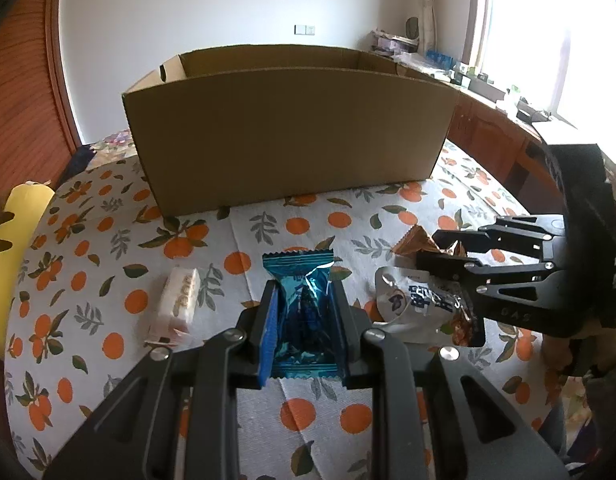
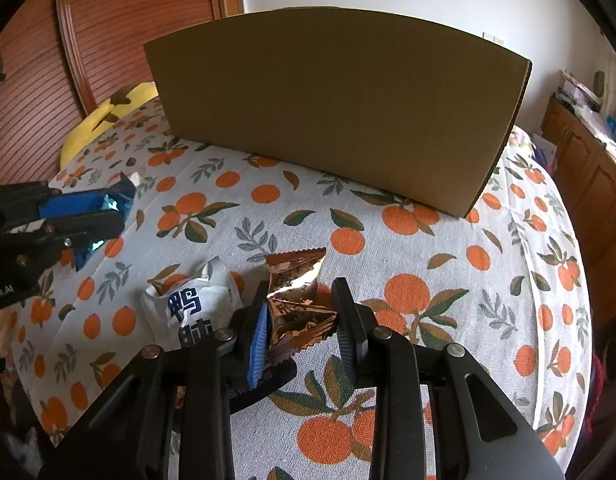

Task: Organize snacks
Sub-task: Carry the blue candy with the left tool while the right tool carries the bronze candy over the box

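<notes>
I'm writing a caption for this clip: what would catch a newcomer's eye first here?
A big open cardboard box stands at the back of the orange-print tablecloth. Up front, the left gripper clamps a shiny blue snack packet, while the right gripper pinches a copper-brown packet beside a white pouch.

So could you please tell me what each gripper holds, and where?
Left gripper: blue wrapped snack, gripped across its middle. Right gripper: brown foil packet, by its sides.

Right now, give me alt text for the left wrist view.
The left claw is shut on a blue foil snack packet above an orange-print tablecloth, facing a brown cardboard box. A pale wrapped snack lies on the left; the right claw reaches copper and white packets.
</notes>
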Demonstrator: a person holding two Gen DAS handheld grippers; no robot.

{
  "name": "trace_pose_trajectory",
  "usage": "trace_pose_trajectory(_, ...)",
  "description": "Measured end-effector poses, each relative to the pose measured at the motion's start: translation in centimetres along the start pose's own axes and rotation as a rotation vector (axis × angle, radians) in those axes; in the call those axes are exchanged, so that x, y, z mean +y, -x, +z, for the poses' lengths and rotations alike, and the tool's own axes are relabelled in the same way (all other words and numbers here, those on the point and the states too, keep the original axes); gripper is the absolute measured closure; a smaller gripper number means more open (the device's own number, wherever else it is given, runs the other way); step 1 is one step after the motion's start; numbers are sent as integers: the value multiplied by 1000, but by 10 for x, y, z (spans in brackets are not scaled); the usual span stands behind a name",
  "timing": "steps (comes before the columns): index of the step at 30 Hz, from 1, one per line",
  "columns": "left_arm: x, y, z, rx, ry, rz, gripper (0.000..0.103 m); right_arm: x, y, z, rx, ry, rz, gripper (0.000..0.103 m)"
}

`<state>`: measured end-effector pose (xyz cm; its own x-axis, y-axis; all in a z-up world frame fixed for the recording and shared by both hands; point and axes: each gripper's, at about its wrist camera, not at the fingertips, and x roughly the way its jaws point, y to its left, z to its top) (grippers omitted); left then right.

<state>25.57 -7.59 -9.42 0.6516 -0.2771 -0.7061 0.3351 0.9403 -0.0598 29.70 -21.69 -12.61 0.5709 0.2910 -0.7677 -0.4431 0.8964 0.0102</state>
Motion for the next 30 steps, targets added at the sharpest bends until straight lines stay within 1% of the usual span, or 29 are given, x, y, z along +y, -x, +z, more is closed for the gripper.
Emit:
trace_pose_trajectory(14, 4, 13, 4, -38, 9, 1, 81, -1, 1, 0, -6, -10, -4, 76)
trace_pose_trajectory(17, 4, 17, 7, -49, 8, 2, 81, -4, 3, 1, -17, -19, 26, 76)
trace_pose_trajectory(23, 5, 25, 12, -65, -7, 13, 81, -8, 13, 2, -52, -21, 19, 76)
trace_pose_trajectory(27, 7, 32, 24, -83, -22, 14, 81, -3, 26, 7, -75, 2, 18, 76)
trace_pose_trajectory(30, 8, 39, 39, -108, -28, -7, 81, 0, 42, 20, -111, 16, 19, 76)
